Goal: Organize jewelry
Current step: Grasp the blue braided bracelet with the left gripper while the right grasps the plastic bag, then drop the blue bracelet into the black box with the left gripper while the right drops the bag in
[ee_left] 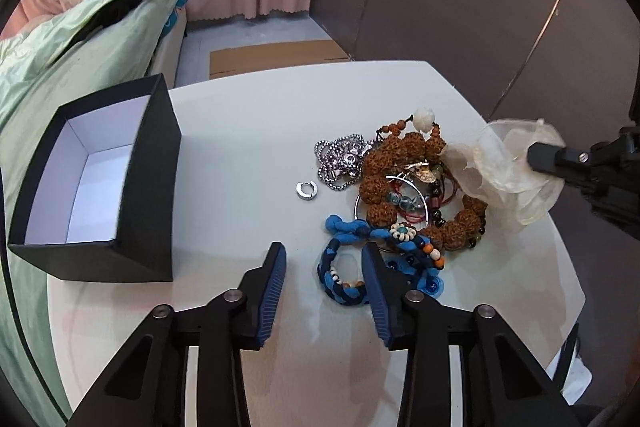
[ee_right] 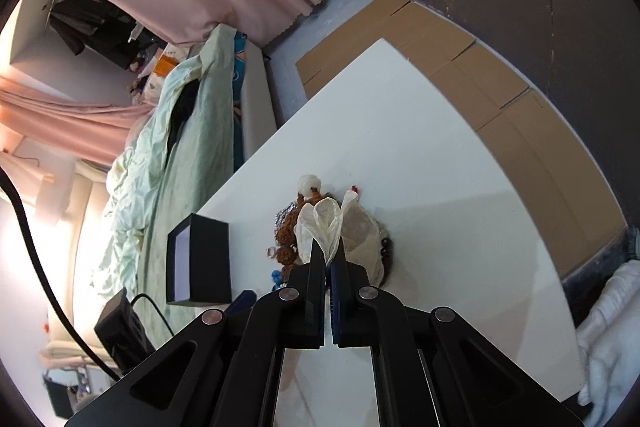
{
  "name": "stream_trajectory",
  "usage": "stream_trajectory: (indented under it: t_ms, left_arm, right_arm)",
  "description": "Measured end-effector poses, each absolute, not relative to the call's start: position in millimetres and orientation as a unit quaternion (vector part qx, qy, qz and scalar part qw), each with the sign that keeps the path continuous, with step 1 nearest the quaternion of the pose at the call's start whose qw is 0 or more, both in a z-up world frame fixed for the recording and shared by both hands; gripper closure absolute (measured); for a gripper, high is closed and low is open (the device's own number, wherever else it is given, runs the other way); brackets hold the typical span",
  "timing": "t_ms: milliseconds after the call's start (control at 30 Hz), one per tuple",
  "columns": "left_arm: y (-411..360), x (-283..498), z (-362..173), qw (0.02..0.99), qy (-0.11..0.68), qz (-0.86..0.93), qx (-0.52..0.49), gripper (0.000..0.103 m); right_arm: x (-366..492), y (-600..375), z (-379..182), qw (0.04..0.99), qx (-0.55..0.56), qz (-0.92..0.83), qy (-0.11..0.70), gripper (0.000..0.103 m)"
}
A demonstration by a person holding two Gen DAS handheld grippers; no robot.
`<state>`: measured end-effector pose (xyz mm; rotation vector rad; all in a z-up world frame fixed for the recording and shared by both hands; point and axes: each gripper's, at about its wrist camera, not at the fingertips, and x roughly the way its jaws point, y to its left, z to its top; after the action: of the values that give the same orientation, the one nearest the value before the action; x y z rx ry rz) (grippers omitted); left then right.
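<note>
Blue-padded jaws of the left gripper [ee_left: 324, 267] stand apart, straddling one edge of a blue braided bracelet [ee_left: 344, 279] on the white table [ee_left: 240, 155]. Behind it the jewelry pile [ee_left: 404, 183] sits near mid-table, a silver ring [ee_left: 305, 191] just beside it. An open black box [ee_left: 100, 183] waits well left. Over at the pile's right side, the right gripper [ee_right: 330, 259] is clamped on a sheer organza pouch [ee_left: 504, 167].

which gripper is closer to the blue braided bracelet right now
Left. The left gripper hangs right at the blue braided bracelet, jaws apart. The right gripper is across the pile, shut on the sheer pouch.
</note>
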<state>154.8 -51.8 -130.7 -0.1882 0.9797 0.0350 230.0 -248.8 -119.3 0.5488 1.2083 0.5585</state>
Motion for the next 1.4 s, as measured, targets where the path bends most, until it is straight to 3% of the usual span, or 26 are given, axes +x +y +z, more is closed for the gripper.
stream_trajectory:
  t_ms: [100,200,733,1400]
  left_arm:
    - [-56,156,-135,0.877,0.474,0.024,-0.077,0.075]
    - [-61,157,-136,0.872,0.484,0.019,-0.063,0.095]
    - [-23,114,-66,0.911,0.389,0.008,-0.132,0.095]
    - [89,59,-4,0.925,0.288,0.086,-0.234,0.095]
  right_arm:
    - [229,-249,-118,0.753,0.250,0.254,0.553,0.099]
    - [228,-249,-117,0.751,0.256,0.259,0.551,0.099]
    - [202,-212,-88,0.753,0.279,0.326,0.499,0.099]
    - [167,-90,-81,0.720,0.263,0.453,0.456,0.099]
